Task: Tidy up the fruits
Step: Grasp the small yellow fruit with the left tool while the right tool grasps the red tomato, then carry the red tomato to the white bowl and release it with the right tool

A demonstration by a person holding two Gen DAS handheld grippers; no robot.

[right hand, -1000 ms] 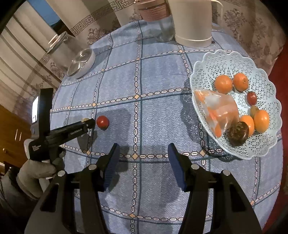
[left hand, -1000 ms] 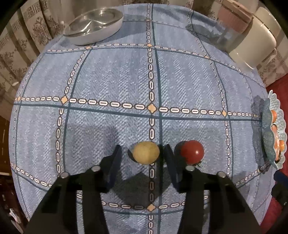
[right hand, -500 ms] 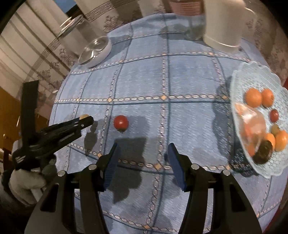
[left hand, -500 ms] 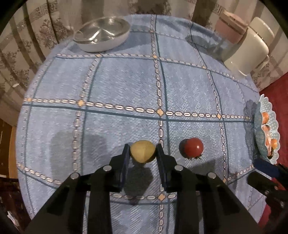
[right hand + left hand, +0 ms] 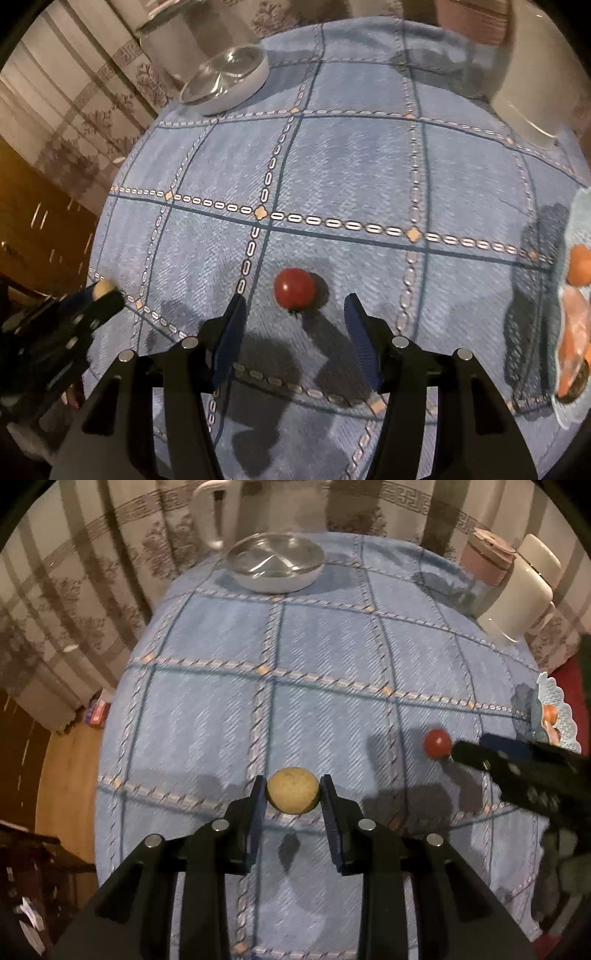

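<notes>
My left gripper [image 5: 293,794] is shut on a round yellow fruit [image 5: 293,791] and holds it above the blue checked tablecloth [image 5: 332,657]. It also shows at the left of the right wrist view [image 5: 101,291]. A small red fruit [image 5: 294,288] lies on the cloth just ahead of my right gripper [image 5: 293,314], which is open, its fingers on either side of the fruit and a little short of it. In the left wrist view the red fruit [image 5: 437,742] sits at the tip of the right gripper [image 5: 465,755]. A white lattice basket [image 5: 557,716] with orange fruits is at the right edge.
A glass-lidded round dish [image 5: 275,566] stands at the far side of the table. A white jug [image 5: 517,598] and a pink-lidded jar [image 5: 487,559] stand at the far right. Curtains hang behind. The basket [image 5: 580,295] holds a plastic bag of fruit.
My left gripper shut on the yellow fruit and lifted it off the cloth. My right gripper moved left and down from near the basket to the red fruit.
</notes>
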